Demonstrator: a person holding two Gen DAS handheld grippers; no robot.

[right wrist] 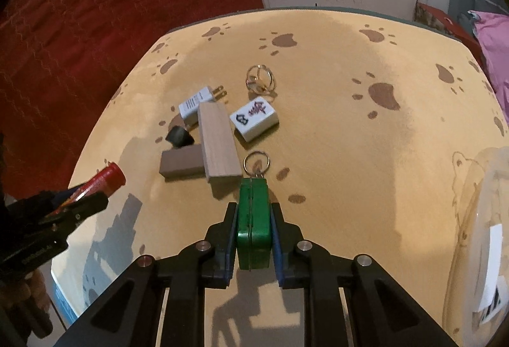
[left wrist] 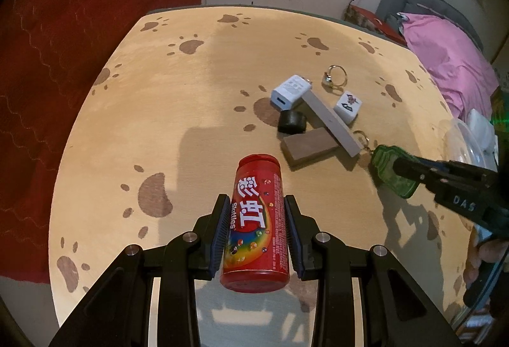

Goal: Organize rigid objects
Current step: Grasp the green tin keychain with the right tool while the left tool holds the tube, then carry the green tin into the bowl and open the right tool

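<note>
My left gripper (left wrist: 256, 204) is shut on a red Skittles can (left wrist: 256, 226), held above the table; it also shows in the right wrist view (right wrist: 105, 180). My right gripper (right wrist: 253, 208) is shut on a green keychain tag (right wrist: 253, 226) with a key ring (right wrist: 256, 161); it also shows in the left wrist view (left wrist: 393, 172). On the table lie a white charger (right wrist: 195, 102), a light wooden block (right wrist: 218, 140), a brown block (right wrist: 181, 162), a black piece (right wrist: 178, 137), a mahjong tile (right wrist: 256, 118) and a metal ring puzzle (right wrist: 259, 78).
The table (right wrist: 350, 140) has a yellow paw-print cover. A clear plastic container (right wrist: 477, 235) stands at the right edge. A red bedspread (right wrist: 95, 29) lies beyond the left edge, pink bedding (left wrist: 445, 60) at the far right.
</note>
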